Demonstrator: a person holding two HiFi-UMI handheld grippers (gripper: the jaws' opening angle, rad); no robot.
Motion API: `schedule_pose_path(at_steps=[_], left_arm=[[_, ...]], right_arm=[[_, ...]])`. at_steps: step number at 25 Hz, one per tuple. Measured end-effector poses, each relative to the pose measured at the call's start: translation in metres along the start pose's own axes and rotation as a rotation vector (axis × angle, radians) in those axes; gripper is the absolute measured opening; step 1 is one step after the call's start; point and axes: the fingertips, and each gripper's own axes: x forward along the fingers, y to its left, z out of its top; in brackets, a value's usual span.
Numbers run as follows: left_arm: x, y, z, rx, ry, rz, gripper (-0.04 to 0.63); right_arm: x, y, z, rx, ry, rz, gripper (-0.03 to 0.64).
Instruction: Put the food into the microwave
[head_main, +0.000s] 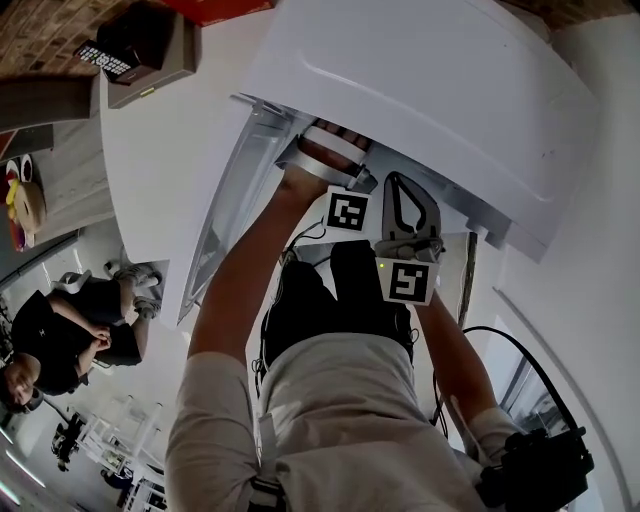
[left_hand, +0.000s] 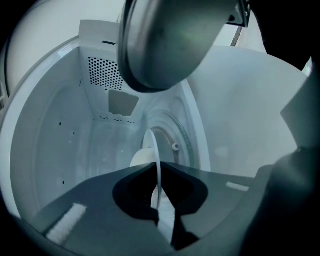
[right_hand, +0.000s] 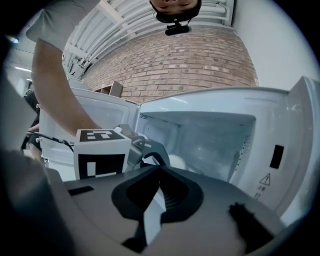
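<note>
Food plate (left_hand: 142, 157) is pinched by its rim in your left gripper (left_hand: 159, 170), jaws nearly closed on it, inside the microwave (left_hand: 105, 75). You appear to be mid-placement: lower it level onto the turntable (left_hand: 172, 132), then release. Your right gripper (right_hand: 160, 170) is closed and empty, outside the microwave. A warning-triangle label (right_hand: 265, 179) shows, but its print is unreadable.

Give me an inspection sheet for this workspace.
Surface: white counter bearing the microwave, door open.
Job's things: plate inside the cavity, near the turntable; grey bowl close to the camera; food not visible.
Clutter: dark box at the counter's corner.
Grippers: left gripper shut on the plate's rim; right gripper shut, empty, outside the microwave.
Cables: black cable by the person's right arm.
Surroundings: brick wall; seated person.
</note>
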Motion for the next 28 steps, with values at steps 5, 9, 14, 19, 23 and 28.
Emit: schedule_pose_path(at_steps=[5, 9, 14, 19, 23, 28], left_arm=[[0.002, -0.005, -0.002, -0.015, 0.012, -0.059, 0.034], [0.007, -0.006, -0.004, -0.016, 0.008, -0.086, 0.044], [0.007, -0.007, -0.002, -0.075, -0.004, -0.168, 0.060], [0.002, -0.020, -0.002, -0.128, 0.008, -0.343, 0.104], [-0.004, -0.020, -0.002, -0.136, 0.007, -0.354, 0.132], [-0.015, -0.020, 0.000, -0.170, 0.000, -0.385, 0.149]], right_arm=[[0.005, 0.003, -0.006, 0.015, 0.029, 0.015, 0.009], [0.007, -0.001, -0.008, 0.022, 0.035, 0.005, 0.009], [0.007, -0.004, -0.007, 0.030, 0.034, -0.003, 0.011], [0.008, -0.003, -0.003, 0.035, 0.039, -0.001, 0.009], [0.007, -0.001, -0.001, 0.045, 0.027, 0.002, 0.009], [0.006, 0.003, -0.001, 0.034, 0.029, 0.013, 0.011]])
